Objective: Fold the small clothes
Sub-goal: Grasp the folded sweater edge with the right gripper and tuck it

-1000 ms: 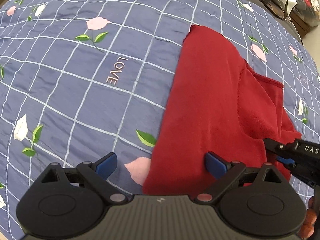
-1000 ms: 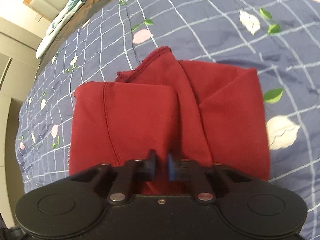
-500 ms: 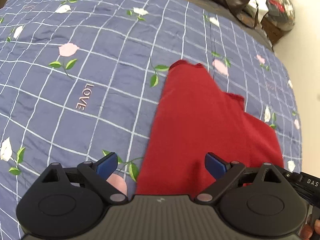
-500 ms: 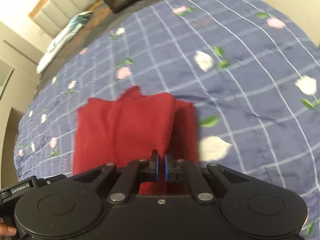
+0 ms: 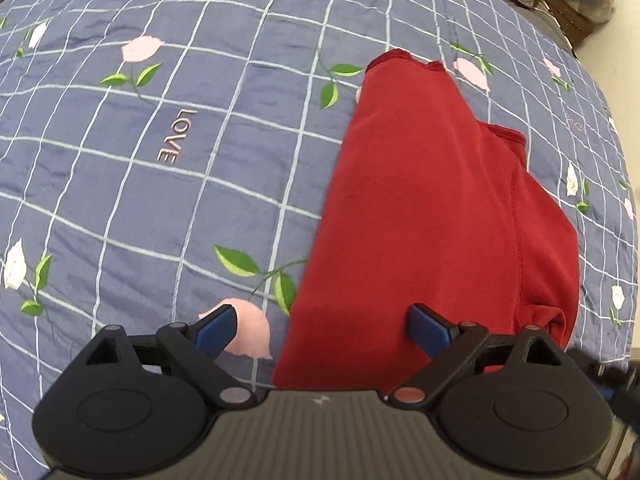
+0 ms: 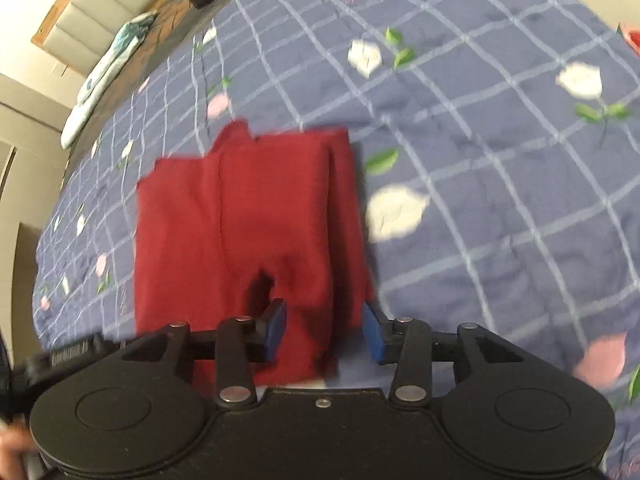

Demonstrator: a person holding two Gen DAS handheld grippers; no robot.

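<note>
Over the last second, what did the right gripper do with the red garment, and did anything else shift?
The right gripper, shut on a fold of the red garment a second ago, has opened and let it go; the cloth now lies folded on the blue quilt. The left gripper stayed open, holding nothing.

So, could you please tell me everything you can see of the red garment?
The red garment is plain dark red, of soft knit-looking cloth with a stitched seam and hemmed edges. It lies folded lengthwise in layers, flat on the blue flowered bedspread. Both grippers are open at its near edge; neither holds it.
</note>
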